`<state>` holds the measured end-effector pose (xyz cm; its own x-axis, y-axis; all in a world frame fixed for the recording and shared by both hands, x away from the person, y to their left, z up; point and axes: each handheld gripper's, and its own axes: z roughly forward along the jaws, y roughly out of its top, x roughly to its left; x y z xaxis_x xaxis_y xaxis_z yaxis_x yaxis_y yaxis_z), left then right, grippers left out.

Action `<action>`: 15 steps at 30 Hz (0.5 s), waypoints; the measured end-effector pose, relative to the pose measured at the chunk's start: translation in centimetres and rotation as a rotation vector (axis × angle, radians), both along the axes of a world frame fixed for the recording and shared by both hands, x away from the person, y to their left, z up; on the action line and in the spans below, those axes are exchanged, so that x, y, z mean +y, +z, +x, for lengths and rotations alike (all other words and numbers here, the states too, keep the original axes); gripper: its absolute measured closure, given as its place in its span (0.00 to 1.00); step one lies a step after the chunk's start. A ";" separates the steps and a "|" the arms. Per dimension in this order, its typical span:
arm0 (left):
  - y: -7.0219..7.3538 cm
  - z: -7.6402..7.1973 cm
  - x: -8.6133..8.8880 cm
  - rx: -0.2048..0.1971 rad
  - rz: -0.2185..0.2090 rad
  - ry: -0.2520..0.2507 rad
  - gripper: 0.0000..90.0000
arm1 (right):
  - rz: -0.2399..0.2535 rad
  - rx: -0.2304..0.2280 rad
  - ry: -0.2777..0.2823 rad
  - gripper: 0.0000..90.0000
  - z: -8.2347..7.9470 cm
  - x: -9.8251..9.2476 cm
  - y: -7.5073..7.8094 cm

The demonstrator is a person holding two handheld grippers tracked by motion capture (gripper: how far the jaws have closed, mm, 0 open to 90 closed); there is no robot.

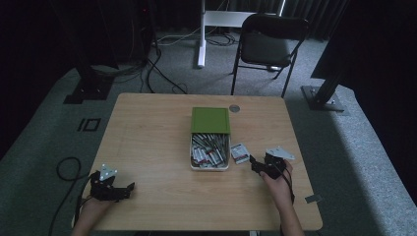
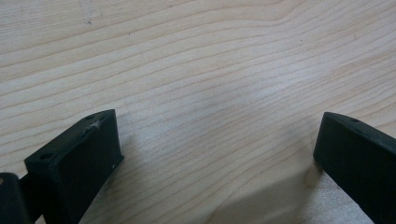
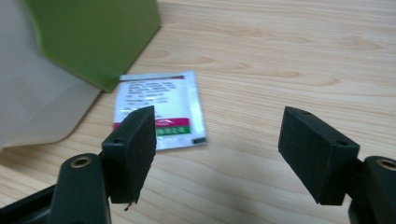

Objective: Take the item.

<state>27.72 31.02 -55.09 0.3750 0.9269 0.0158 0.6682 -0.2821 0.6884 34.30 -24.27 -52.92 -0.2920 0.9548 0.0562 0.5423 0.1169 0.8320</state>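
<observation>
Beside the open box (image 1: 210, 158) at mid-tabletop (image 1: 157, 128), a single sachet (image 1: 239, 152) lay flat on the wood, just off the box's right wall. The right claw (image 1: 254, 162) stood near it with jaws spread wide and nothing between them; in the right gripper view the sachet (image 3: 161, 110) sat just beyond the left jaw, apart from both pads. By the look of it, the packet had been set down out of the box and the claw was free, so the next move called for another dip into the heap of sachets in the box. The left claw (image 1: 129, 187) rested far off at the near left corner, jaws spread over bare wood. The print on the sachet was too blurred to read, the green lid (image 1: 210, 120) cut off the box's far end, and the packets inside were a jumble too small to count.
</observation>
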 end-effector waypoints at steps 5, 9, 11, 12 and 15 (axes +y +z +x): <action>0.0 0.0 0.0 0.000 0.001 0.000 0.02 | 0.018 0.008 -0.049 0.23 -0.5 -1.3 -0.1; 0.0 0.0 0.0 0.000 0.000 0.000 0.02 | 0.005 0.011 -0.077 0.17 -0.8 -2.3 -0.4; 0.0 0.0 0.0 0.000 0.000 0.000 0.02 | 0.007 0.017 -0.088 0.16 -1.0 -2.8 -0.5; 0.0 0.0 0.0 0.000 0.000 0.000 0.02 | 0.005 0.020 -0.098 0.16 -1.1 -3.0 -0.6; 0.0 0.0 0.0 0.000 0.000 0.000 0.02 | -0.008 0.024 -0.120 0.16 -1.4 -3.7 -0.7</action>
<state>27.72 31.02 -55.09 0.3751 0.9268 0.0161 0.6683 -0.2824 0.6882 32.93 -27.96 -53.61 -0.1740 0.9833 0.0539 0.5730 0.0565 0.8176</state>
